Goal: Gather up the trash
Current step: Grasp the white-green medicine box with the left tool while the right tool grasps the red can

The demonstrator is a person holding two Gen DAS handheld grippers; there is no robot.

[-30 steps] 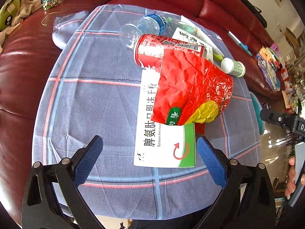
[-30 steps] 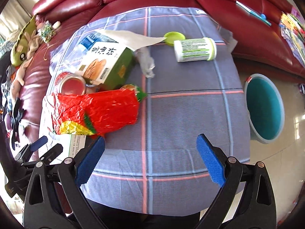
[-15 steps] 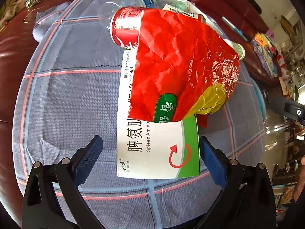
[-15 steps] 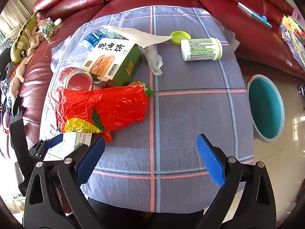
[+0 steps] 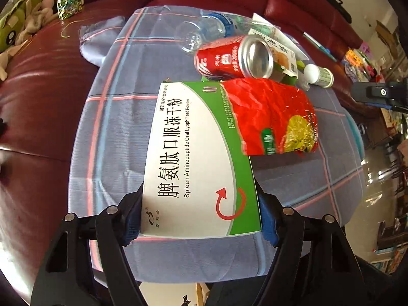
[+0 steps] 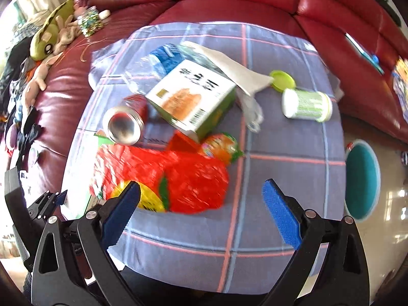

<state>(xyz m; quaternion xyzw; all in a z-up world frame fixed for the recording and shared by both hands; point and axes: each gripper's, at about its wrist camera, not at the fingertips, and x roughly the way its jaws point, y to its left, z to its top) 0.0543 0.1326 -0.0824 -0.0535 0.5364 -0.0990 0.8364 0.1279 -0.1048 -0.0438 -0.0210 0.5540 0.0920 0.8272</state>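
A white and green medicine box [image 5: 199, 158] lies lengthwise between the blue pads of my left gripper [image 5: 200, 216]. Its jaws are closing, and both pads touch the box's long sides. A crumpled red snack bag [image 5: 270, 112] rests on the box's far right corner. Behind it lies a red drink can [image 5: 234, 57], its end facing me, and a clear plastic bottle [image 5: 204, 32]. My right gripper [image 6: 201, 190] stands open above the red snack bag [image 6: 188, 178], with nothing between its pads. The can [image 6: 126, 125] leans by a green carton [image 6: 193, 97].
A checked blue cloth [image 5: 114, 127] covers the table, with a red leather sofa [image 6: 229, 7] around it. On the table's right side lie a white jar [image 6: 306, 104] and a green lid [image 6: 283, 80]. A teal bin [image 6: 362, 178] stands on the floor to the right.
The left jaws have closed in onto the medicine box, which now shows almost whole as the red bag slid to its far corner. The can has rolled end-on. The right gripper moved over the bag.
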